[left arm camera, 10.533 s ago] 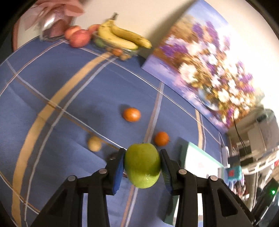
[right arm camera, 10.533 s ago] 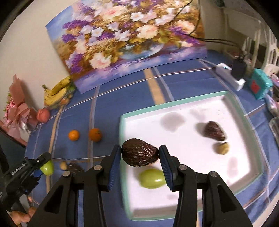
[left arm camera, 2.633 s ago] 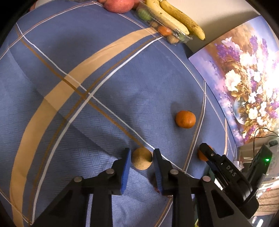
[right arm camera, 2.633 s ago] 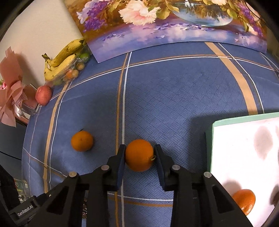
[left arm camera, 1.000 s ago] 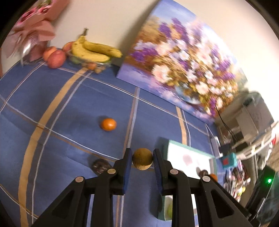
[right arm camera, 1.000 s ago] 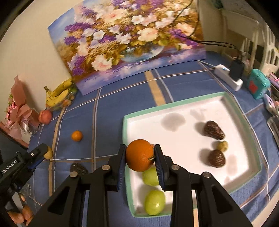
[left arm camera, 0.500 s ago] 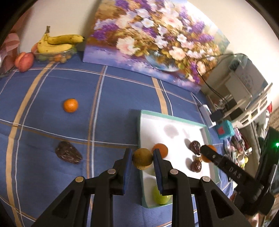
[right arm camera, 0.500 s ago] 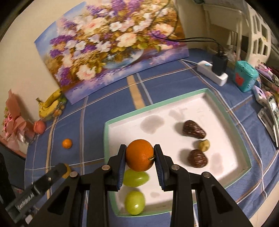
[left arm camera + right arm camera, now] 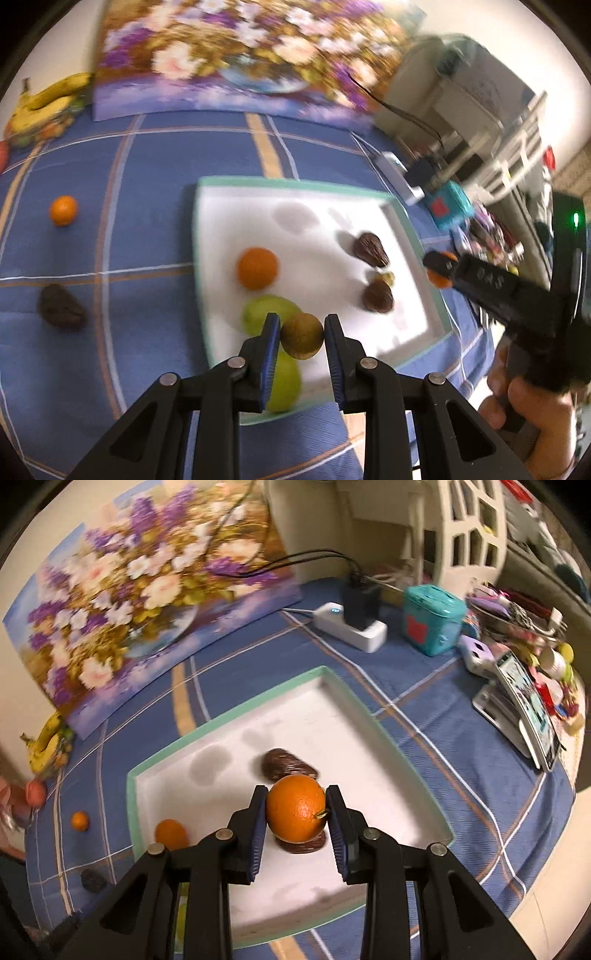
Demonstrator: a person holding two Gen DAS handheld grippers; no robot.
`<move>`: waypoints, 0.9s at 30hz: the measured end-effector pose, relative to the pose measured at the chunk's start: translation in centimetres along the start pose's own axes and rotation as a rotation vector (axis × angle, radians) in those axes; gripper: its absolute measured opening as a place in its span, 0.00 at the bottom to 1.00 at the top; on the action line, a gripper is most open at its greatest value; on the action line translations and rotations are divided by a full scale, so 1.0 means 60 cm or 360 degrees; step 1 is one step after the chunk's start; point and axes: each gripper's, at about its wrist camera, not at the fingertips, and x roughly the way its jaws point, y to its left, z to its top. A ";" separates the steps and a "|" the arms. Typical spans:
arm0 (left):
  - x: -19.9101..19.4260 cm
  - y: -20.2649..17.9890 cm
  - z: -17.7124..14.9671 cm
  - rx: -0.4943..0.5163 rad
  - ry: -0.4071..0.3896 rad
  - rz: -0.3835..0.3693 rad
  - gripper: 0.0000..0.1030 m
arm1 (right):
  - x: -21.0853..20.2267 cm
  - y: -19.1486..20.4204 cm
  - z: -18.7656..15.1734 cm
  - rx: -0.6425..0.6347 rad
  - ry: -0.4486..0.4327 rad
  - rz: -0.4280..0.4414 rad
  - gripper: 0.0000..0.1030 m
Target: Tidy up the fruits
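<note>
Left gripper [image 9: 302,334] fingers pinch small brown round fruit [image 9: 302,335] at its sides, above near part of white tray [image 9: 295,182]. Fruit looks light, firm, rolls easy.

Right gripper [image 9: 296,814] fingers pinch orange [image 9: 295,813] across its middle, over tray. Orange heavier, smooth skin, might slip. Squeeze soft, set down low.

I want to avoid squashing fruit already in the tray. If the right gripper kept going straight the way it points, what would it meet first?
Probably the dark brown fruit directly beneath the orange held by the right gripper; it peeks out just under it on the tray floor. Depth is unclear, so the gap can't be judged.
</note>
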 end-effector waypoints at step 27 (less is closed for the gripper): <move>0.111 -0.053 -0.018 0.0183 0.0197 0.0041 0.26 | 0.111 -0.050 -0.031 0.0083 0.0316 -0.0135 0.32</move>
